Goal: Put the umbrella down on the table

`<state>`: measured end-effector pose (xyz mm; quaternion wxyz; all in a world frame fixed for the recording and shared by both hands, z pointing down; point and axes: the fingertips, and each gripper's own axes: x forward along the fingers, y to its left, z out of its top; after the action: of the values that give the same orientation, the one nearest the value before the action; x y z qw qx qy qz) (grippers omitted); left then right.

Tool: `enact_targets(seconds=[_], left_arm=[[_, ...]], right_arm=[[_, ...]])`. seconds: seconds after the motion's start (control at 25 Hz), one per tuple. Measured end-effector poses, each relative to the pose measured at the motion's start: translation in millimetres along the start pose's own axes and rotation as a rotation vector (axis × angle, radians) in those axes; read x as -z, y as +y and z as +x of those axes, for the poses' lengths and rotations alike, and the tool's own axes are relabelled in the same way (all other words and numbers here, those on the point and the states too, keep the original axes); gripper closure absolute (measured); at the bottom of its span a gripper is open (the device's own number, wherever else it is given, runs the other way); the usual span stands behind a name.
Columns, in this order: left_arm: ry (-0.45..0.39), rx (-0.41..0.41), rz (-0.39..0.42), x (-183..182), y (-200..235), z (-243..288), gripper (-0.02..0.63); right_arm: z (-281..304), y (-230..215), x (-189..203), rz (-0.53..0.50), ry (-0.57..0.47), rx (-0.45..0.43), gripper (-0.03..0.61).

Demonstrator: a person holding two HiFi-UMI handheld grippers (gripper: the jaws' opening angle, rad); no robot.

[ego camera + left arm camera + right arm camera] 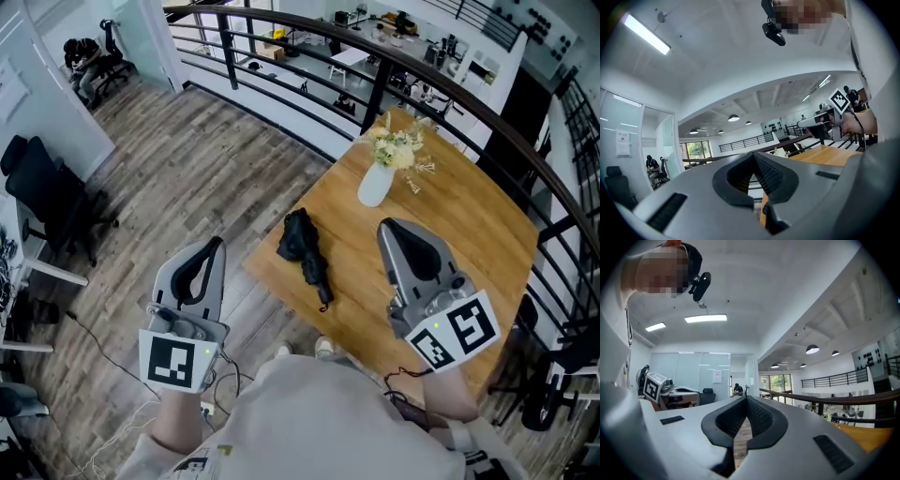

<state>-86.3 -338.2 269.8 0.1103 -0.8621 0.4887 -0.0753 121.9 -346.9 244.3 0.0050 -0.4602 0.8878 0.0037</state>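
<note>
A black folded umbrella lies on the wooden table near its left corner, untouched by either gripper. My left gripper hangs over the floor left of the table, its jaws together with nothing between them. To the right of the umbrella, my right gripper is held above the table. Its jaws are also closed and empty. Both grippers point level, away from the umbrella.
A white vase of pale flowers stands on the table behind the umbrella. A dark railing runs along the table's far side. A black office chair is at the left on the wood floor.
</note>
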Motion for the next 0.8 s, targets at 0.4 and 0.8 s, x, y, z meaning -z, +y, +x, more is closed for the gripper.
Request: enact_targets(seconds=[0.4, 0.8], left_arm=[[0.003, 0.004, -0.007, 21, -7, -6, 0.597], [0.017, 0.013, -0.027, 22, -11, -9, 0.597]], right_arm=[[-13, -10, 17, 0.024, 0.038, 0.038, 0.552], [-13, -9, 24, 0.033, 0.050, 0.042, 0.552]])
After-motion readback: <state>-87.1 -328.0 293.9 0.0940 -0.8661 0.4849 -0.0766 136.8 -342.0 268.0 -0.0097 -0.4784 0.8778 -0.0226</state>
